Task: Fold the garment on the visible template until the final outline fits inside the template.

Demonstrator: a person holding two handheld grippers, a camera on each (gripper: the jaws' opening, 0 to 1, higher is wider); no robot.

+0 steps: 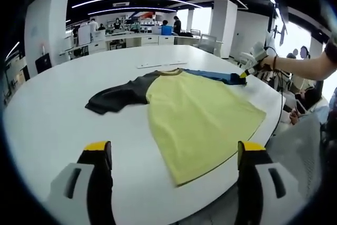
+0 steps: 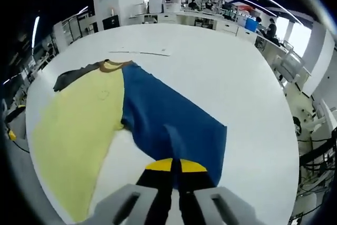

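Jaws: left gripper point(image 1: 175, 156) held wide, right gripper point(image 2: 176, 166) pinched on blue sleeve point(image 2: 174, 125) | shirt point(image 1: 197, 114) at table point(image 1: 63, 114) edge | soft, floppy; best grabbed at hem corners

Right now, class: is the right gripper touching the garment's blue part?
Touching. In the right gripper view, the right gripper has its yellow-tipped jaws together on the edge of the blue part of the garment, with cloth bunched at the tips.

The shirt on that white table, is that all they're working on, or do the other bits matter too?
Part of the job:
- shirt, yellow body, blue and dark sleeves
- right gripper, shut on the blue sleeve
- left gripper, open
- table

Just lying about:
- flat white strip beyond the collar
- office desks behind
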